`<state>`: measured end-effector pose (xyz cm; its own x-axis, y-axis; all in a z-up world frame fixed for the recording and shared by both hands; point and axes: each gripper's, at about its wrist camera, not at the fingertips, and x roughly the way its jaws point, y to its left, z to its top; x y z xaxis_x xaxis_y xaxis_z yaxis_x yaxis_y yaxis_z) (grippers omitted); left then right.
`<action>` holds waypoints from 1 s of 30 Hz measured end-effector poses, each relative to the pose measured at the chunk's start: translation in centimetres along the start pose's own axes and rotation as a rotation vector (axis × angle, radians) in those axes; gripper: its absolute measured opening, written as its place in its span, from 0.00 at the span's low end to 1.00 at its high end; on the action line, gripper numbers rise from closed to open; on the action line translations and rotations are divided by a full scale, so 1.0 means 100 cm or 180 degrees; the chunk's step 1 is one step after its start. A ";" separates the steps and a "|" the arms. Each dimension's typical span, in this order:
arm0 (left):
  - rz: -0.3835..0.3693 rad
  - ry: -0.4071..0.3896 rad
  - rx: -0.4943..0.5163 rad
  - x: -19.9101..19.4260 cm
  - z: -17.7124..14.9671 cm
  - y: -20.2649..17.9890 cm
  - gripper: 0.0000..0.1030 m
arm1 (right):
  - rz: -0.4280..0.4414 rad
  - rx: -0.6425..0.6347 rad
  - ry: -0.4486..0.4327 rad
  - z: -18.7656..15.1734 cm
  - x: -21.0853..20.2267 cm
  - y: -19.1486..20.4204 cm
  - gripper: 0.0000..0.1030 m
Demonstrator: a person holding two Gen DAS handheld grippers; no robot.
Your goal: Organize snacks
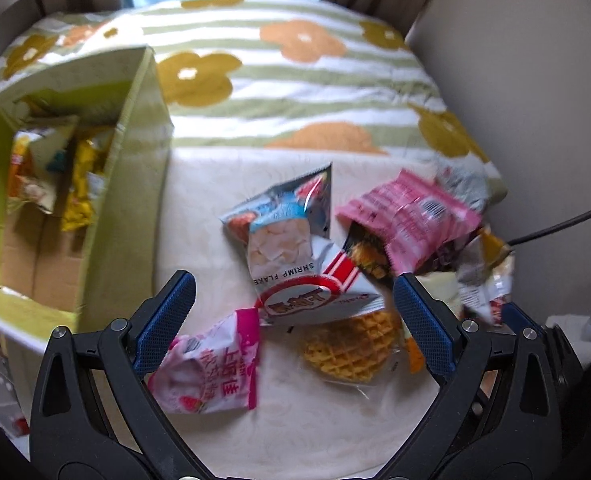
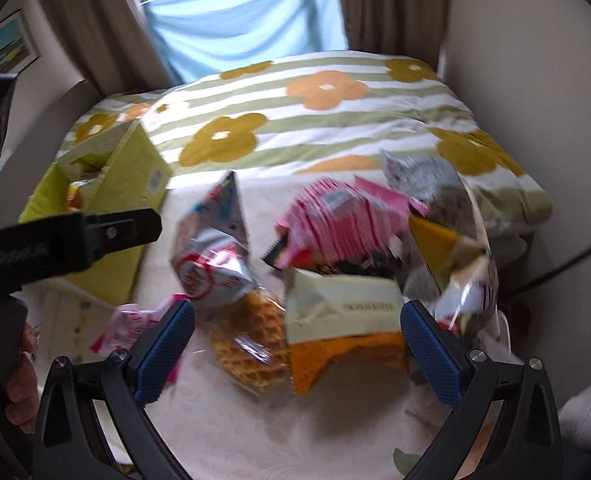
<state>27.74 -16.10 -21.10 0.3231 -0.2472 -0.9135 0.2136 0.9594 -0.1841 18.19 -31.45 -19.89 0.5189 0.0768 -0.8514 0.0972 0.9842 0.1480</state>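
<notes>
A pile of snack packets lies on a cream tablecloth (image 1: 315, 432). My left gripper (image 1: 293, 320) hangs open above a shrimp flake bag (image 1: 291, 252), with a pink strawberry packet (image 1: 211, 364) by its left finger and a wrapped waffle (image 1: 351, 344) near its right. A pink packet (image 1: 411, 212) lies further right. My right gripper (image 2: 297, 344) is open too, above the waffle (image 2: 251, 344) and a pale green and orange packet (image 2: 343, 312). The shrimp bag (image 2: 211, 256) and pink packet (image 2: 335, 220) lie beyond. The left gripper's body (image 2: 67, 240) shows at the left of the right wrist view.
A green cardboard box (image 1: 135, 184) with several snack packets inside stands at the left (image 2: 123, 200). A striped flowered blanket (image 1: 295, 92) covers the surface behind the pile. A person's hand (image 2: 15, 380) holds the left gripper. A dark cable (image 1: 567, 220) runs along the right wall.
</notes>
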 end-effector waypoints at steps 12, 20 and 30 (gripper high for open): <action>-0.0089 0.0400 0.0055 0.079 0.011 0.012 0.93 | -0.0540 0.0363 -0.0005 -0.022 0.046 0.000 0.99; -0.0179 0.0526 0.0226 0.102 0.016 0.006 0.90 | -0.0897 0.0345 -0.0029 -0.020 0.065 0.006 0.99; -0.0355 0.0498 0.0394 0.105 0.021 0.001 0.66 | -0.1176 0.0266 0.0035 -0.021 0.077 0.002 0.89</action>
<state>33.07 -18.90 -30.00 0.1463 -0.3175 -0.9369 0.3546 0.9010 -0.2500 20.41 -30.29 -27.43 0.4269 -0.2789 -0.8602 0.3454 0.9294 -0.1299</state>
